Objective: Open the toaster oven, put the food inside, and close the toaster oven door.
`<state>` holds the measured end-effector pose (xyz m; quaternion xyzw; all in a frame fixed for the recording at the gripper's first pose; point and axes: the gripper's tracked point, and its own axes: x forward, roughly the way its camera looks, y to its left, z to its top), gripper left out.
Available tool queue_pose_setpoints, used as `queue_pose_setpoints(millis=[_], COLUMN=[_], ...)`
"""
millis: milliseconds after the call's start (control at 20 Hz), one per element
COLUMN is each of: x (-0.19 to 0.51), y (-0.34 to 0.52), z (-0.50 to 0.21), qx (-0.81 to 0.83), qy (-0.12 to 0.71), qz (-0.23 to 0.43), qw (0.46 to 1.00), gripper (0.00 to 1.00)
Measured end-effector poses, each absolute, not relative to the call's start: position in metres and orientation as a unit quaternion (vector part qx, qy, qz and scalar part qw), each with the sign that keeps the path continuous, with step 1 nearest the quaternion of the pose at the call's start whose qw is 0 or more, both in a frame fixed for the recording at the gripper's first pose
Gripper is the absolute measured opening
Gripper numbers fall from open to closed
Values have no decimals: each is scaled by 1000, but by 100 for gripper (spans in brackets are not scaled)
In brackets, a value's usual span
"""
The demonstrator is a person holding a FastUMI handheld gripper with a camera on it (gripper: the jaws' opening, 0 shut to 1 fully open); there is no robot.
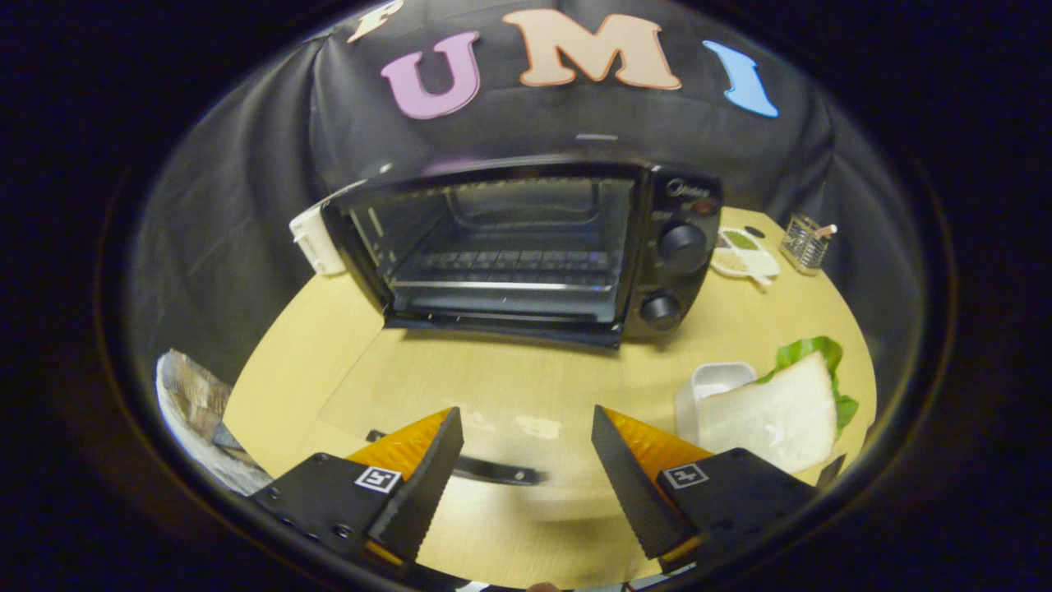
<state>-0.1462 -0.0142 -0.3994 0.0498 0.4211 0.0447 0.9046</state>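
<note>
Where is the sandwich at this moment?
In the gripper view the sandwich lies on the wooden table, to the right of the open claw and beside a small white container, in front of the open toaster oven.

A script logo point(687, 189) is showing on the toaster oven point(493, 271), too blurred to read; the gripper point(524, 411), fingers parted, is carrying square coded markers point(377, 478).

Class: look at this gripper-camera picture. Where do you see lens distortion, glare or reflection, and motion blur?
Gripper view: the fisheye lens bows the table edge; the toaster oven stands sharp, its lowered glass door faintly mirroring the wood with a pale glare patch; the door handle, between the open gripper fingers, is smeared by motion blur; the sandwich is slightly soft.
</note>
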Motion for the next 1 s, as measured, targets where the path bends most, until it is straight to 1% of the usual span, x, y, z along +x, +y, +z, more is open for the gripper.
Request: queue_pose_setpoints(millis=[250, 450, 600, 700, 1000], x=[-106, -100, -108, -117, -151], y=[-90, -163, -208, -226, -238], z=[-352, -337, -340, -349, -393], qx=[74, 78, 88, 102, 156], qy=[359, 333, 333, 342, 396], qz=[-10, -55, -75, -74, -54], qw=[930, 938, 936, 931, 903], gripper=[99, 99, 99, 99, 98])
